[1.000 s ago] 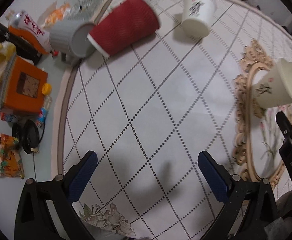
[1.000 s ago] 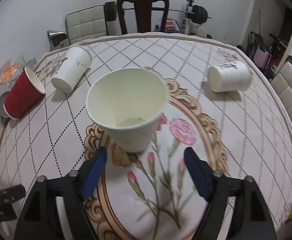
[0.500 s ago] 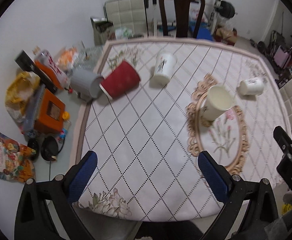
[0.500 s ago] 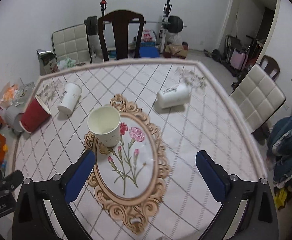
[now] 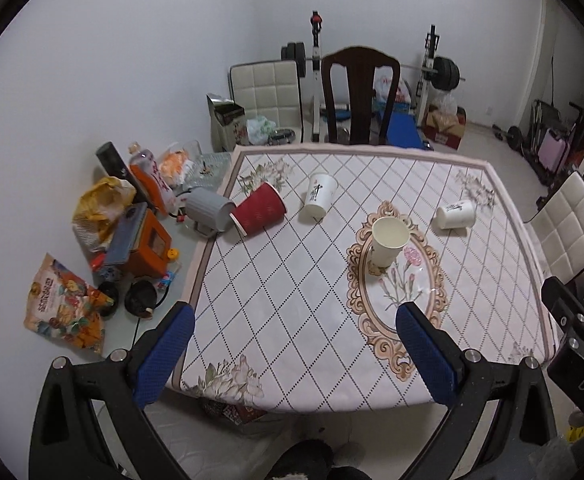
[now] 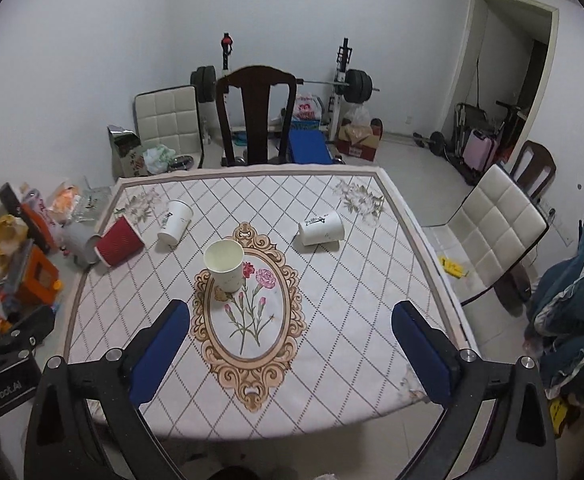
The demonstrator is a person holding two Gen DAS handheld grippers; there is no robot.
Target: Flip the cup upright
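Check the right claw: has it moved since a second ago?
Yes. The right claw has pulled back and up from the upright cup, which looks far smaller now; the claw is open and empty.

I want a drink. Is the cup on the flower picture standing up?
Yes, upright. The cream cup stands on its base, open mouth up, and looks empty inside.

Matt paper cup (image 6: 224, 265) stands on printed cloth table cover (image 6: 343, 304).

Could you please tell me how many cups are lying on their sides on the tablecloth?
3: the red cup at the left edge, a white cup beside it, and another white cup right of centre. None looks hidden.
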